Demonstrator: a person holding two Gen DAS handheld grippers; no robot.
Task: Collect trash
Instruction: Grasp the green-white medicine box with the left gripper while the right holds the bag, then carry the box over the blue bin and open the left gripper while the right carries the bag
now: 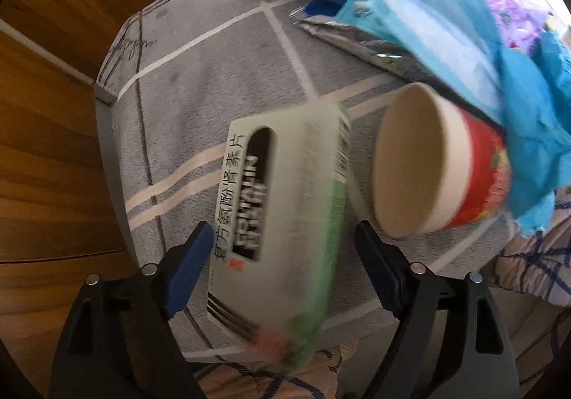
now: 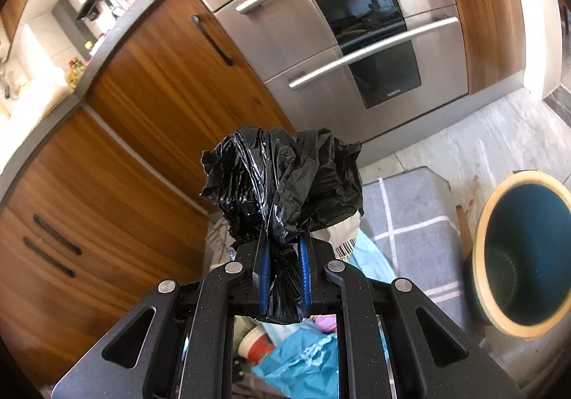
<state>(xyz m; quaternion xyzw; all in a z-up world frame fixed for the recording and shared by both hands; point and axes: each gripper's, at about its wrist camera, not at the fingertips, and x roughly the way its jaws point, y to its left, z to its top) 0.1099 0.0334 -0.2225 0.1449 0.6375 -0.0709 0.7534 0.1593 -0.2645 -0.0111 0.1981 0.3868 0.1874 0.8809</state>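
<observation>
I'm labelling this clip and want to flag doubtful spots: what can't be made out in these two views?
- Left wrist view: the white box between the open left gripper is motion-blurred; its lower end can't be read.
- Left wrist view: the red cup is partly covered by blue plastic.
- Right wrist view: the black bag, clamped in the right gripper, hides the table behind it.
- Right wrist view: the bin is cut off by the edge.

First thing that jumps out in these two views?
In the left wrist view, a blurred white-and-green medicine box sits between the open left tongs, above a grey checked cloth, beside a red paper cup lying on its side. In the right wrist view, the right tongs pinch a crumpled black trash bag before a steel oven.
</observation>
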